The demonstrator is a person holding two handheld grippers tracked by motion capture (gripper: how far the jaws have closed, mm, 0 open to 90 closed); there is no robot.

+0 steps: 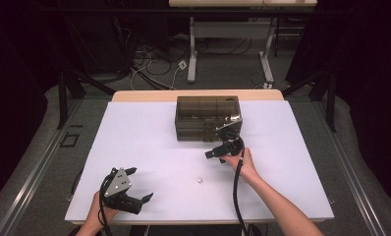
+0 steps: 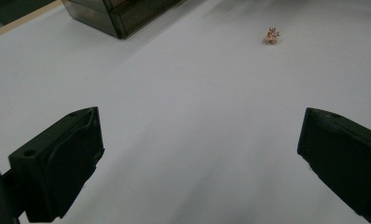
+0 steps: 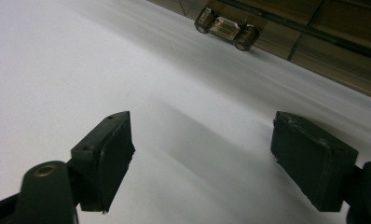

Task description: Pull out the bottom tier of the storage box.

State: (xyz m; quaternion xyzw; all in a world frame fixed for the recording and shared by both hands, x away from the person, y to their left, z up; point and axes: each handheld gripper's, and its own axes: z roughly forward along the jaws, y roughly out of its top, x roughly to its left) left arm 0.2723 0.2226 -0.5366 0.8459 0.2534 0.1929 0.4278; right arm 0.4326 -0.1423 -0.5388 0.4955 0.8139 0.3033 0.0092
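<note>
Smoky brown plastic, the drawer box sits at the far middle of the white bench. Your right hand-held gripper gapes empty just before its drawer handle (not touching); your left hand-held gripper rests open, near corner, with a tiny gilt trinket lying ahead.

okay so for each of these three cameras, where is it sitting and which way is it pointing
High view: above the person's side, looking forward and down on the white table; both forearms, left tool and right tool show.
Left gripper view: rides the left tool, looking over the table toward a small sparkly trinket; open jaws show.
Right gripper view: rides the right tool, facing the drawer handle; open jaws show.
Shared: the smoky drawer box appears in the high and left gripper views.
</note>
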